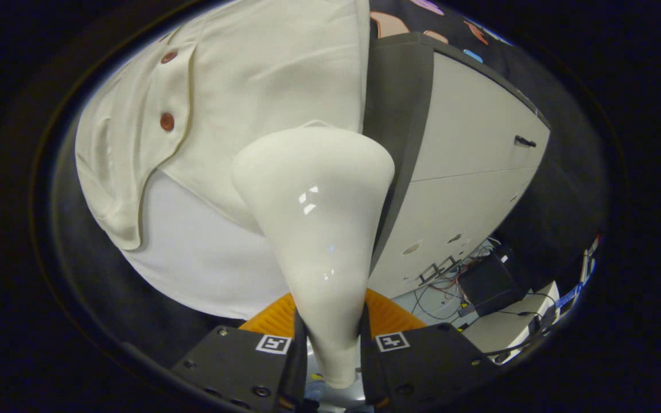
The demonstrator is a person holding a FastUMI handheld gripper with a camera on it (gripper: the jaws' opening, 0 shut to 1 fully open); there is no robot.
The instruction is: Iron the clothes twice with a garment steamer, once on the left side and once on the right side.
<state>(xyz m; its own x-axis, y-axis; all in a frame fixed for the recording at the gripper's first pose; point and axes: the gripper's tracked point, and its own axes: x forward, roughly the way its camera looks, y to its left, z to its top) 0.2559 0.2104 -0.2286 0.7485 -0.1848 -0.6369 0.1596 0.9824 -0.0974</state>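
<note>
The garment steamer (314, 229) is held between the two fingers of the gripper (330, 350); both fingers are pressed against its narrow handle, so the claw is closed on it; the wide head of the steamer is carried at twelve o'clock from the fingers, where it is set against, or very close to, the cloth, though contact cannot be confirmed. The clothes, a cream shirt (250, 86) with two reddish buttons (167, 121), are hung just beyond the head, over a white under-layer (193, 252); the buttoned front edge is seen at about ten o'clock from the steamer head, while the outer side edge of the shirt is found at about one o'clock, against a dark panel (396, 126). A pale cabinet (468, 172) is stood at three o'clock, and loose cables (445, 281) are spread on the floor at four o'clock.

A stroke along one side of the shirt is judged to be in hand, near the hem; which of the two passes it is cannot be told. For the next move, the grip is to be kept firm; the head is to be drawn steadily along the fabric; the other side, across the button line, is to be reached without the loose front edge being snagged.
</note>
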